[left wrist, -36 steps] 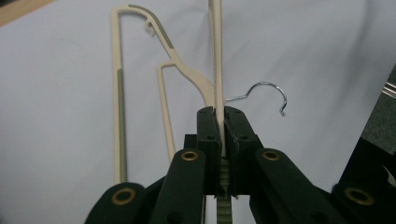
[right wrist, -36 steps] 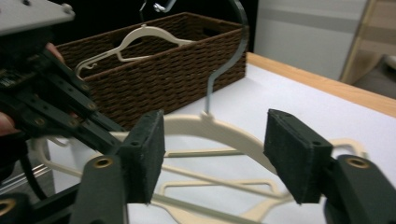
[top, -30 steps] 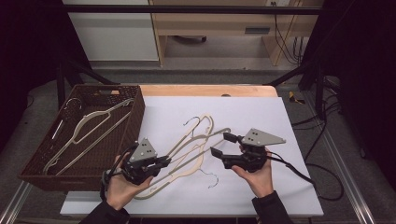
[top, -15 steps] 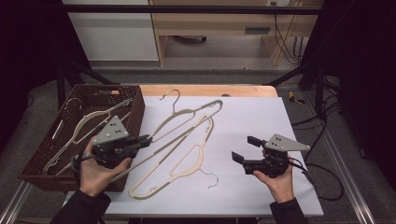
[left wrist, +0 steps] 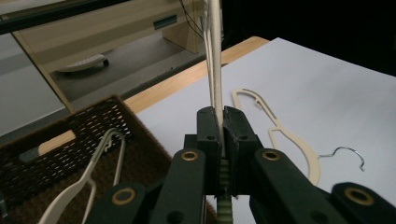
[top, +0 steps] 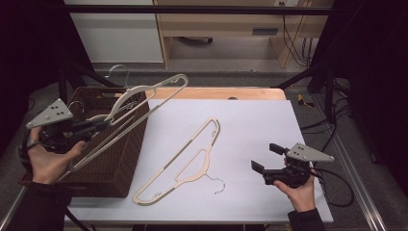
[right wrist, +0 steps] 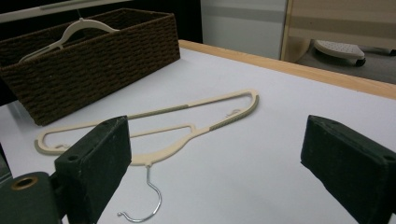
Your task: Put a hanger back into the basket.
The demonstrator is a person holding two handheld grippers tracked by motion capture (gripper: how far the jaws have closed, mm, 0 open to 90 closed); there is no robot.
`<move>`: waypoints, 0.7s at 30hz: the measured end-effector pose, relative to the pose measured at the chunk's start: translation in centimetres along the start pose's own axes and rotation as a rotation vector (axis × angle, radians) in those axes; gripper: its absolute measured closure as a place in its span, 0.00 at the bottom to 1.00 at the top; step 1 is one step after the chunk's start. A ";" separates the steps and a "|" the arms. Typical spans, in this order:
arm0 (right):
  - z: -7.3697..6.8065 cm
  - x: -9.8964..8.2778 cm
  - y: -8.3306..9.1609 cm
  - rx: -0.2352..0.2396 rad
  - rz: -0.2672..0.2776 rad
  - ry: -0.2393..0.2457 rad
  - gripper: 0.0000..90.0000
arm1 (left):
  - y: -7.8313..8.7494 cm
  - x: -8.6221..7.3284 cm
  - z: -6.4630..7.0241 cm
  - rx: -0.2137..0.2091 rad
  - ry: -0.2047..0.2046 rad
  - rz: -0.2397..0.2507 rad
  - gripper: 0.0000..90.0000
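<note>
Left gripper, high view: left gripper [top: 98, 126] in the person's left hand [top: 50, 159], raised over the basket [top: 103, 168], jaws clamped on the lifted hanger [top: 144, 98]
Lifted hanger, high view: cream, off the table, tilted up to the right from the jaws, above the basket's right part; wire hook [top: 118, 72] up behind the basket's far edge
Right gripper, high view: right gripper [top: 265, 158] in the right hand [top: 300, 192], low over the white sheet [top: 250, 115] at front right, jaws have just been opening, wide apart, nothing between them
Second hanger, high view: second hanger [top: 185, 163] flat on the sheet, diagonal, between basket and right gripper, apart from both; its metal hook [top: 217, 185] toward the front edge
Left gripper view, grip: black jaws pressed together on the lifted hanger's thin cream bar [left wrist: 215, 70], bar runs straight up out of frame
Left gripper view, basket: brown wicker basket [left wrist: 56, 149] lower left, one pale hanger [left wrist: 100, 158] lying inside
Left gripper view, table: second hanger [left wrist: 280, 135] on the sheet to the right, hook [left wrist: 350, 156] at far right
Right gripper view, jaws: two black pads [right wrist: 100, 158] far apart, gap empty
Right gripper view, hanger: second hanger [right wrist: 196, 119] flat on the sheet beyond the jaws, hook [right wrist: 149, 200] nearest, beside the left pad, no contact
Right gripper view, basket: basket [right wrist: 93, 65] upper left on the sheet, pale hanger [right wrist: 70, 32] sticking above its rim
</note>
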State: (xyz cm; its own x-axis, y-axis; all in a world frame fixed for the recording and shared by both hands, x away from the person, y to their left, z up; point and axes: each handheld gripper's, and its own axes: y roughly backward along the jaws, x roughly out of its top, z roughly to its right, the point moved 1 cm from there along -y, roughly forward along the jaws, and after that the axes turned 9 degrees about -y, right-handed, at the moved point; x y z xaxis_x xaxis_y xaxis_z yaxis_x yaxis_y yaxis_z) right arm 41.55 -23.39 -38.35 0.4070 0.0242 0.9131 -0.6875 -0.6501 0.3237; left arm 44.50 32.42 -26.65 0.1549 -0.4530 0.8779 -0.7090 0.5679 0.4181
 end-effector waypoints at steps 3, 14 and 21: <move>0.2 -0.2 0.2 -0.008 -0.008 0.004 0.08 | 0.7 -1.1 -1.5 0.015 0.022 -0.014 0.95; 0.3 -0.3 0.2 -0.017 -0.015 0.009 0.08 | 2.4 -5.8 -5.6 0.048 0.085 -0.035 0.95; 0.4 -0.3 0.2 -0.020 -0.018 0.007 0.08 | 3.2 -8.2 -7.0 0.058 0.116 -0.060 0.95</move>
State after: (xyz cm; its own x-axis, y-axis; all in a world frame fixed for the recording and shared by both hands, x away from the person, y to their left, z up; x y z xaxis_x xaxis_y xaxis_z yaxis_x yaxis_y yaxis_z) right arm 41.55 -23.81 -38.69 0.4148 0.0411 0.9090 -0.6919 -0.6345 0.3445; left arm 45.74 42.80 -30.88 0.2740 -0.4008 0.8743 -0.7344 0.4997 0.4592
